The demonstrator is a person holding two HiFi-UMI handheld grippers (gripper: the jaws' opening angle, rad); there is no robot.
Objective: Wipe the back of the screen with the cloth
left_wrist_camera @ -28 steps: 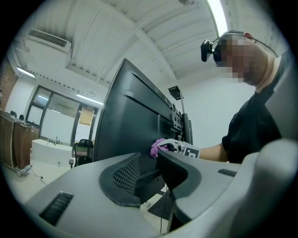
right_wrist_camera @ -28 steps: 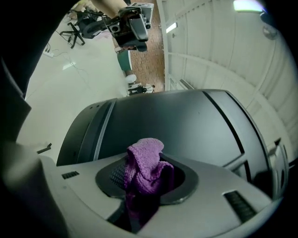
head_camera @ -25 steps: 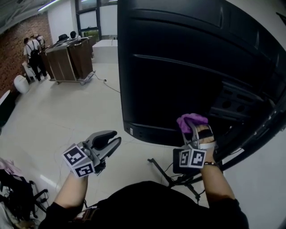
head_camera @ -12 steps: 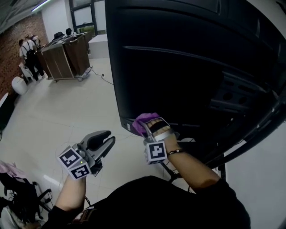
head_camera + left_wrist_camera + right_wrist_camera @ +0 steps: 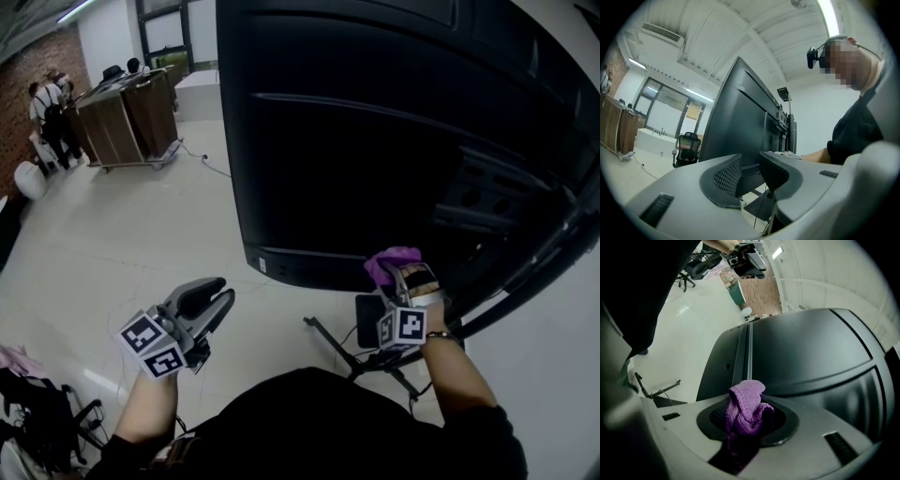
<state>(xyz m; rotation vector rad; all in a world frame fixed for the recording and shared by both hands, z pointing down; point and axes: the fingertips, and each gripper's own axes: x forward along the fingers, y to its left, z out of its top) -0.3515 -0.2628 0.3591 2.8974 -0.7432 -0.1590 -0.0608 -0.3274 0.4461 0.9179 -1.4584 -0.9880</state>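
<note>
- Back rightward you've swept, from the lower left corner of the screen (image 5: pixel 375 141) along its bottom edge, so the dark rear panel gets covered pass by pass.
- Your right tongs (image 5: pixel 400 274) are clamped on the cloth (image 5: pixel 746 409), holding it at that edge.
- Your left tongs (image 5: pixel 750 171) hang aside, slightly parted and empty, out of the way.
- Bunched past the tips, the cloth looks set to meet the panel before the plastic does.

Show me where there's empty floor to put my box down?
The widest bare floor lies between the black screen and the wooden cart. Under the screen it is crowded with stand legs; dark bags fill the near left corner.
</note>
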